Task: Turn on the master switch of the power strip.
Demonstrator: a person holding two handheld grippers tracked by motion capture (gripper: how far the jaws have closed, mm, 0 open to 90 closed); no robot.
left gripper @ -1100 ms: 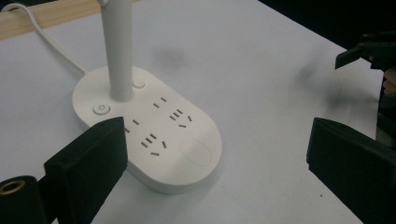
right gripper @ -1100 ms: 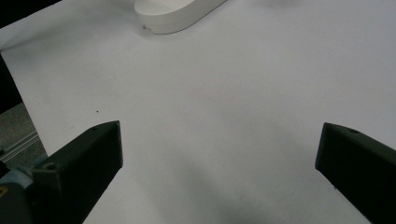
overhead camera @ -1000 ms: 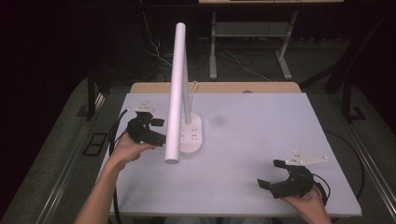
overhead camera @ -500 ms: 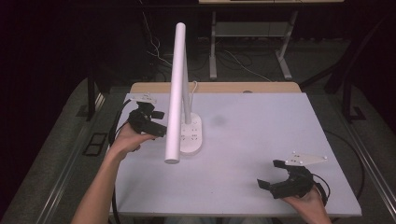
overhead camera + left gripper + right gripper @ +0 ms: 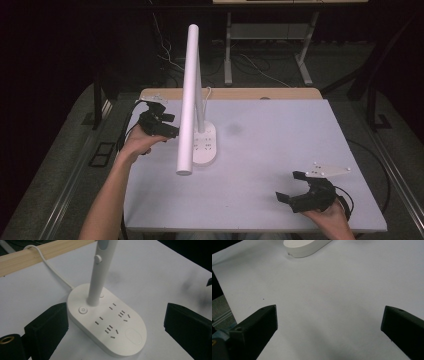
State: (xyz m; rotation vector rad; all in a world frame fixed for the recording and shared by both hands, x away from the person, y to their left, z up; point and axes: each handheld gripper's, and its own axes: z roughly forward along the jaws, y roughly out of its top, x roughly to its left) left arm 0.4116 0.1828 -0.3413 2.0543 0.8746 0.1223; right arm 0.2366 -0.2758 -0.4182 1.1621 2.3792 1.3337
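Observation:
A white desk lamp stands on the left half of the table. Its oval base [image 5: 206, 146] carries several sockets, and its long tube head [image 5: 187, 100] reaches toward the person. My left gripper [image 5: 172, 126] hovers just left of the base, open. In the left gripper view its jaws stand wide apart on either side of the base [image 5: 110, 325], with the round power button [image 5: 83, 310] and the upright stem [image 5: 97, 280] in front. My right gripper [image 5: 288, 186] rests open near the front right corner, over bare table [image 5: 329, 290], with nothing between its jaws.
A white cord [image 5: 51, 265] runs from the base toward the wooden strip [image 5: 235, 93] along the table's far edge. The end of the lamp base [image 5: 304, 246] lies far ahead of the right gripper. Dark floor with cables and table legs lies beyond.
My left gripper has shifted away from the person and slightly closer to the lamp base. The right gripper and the lamp have stayed put.

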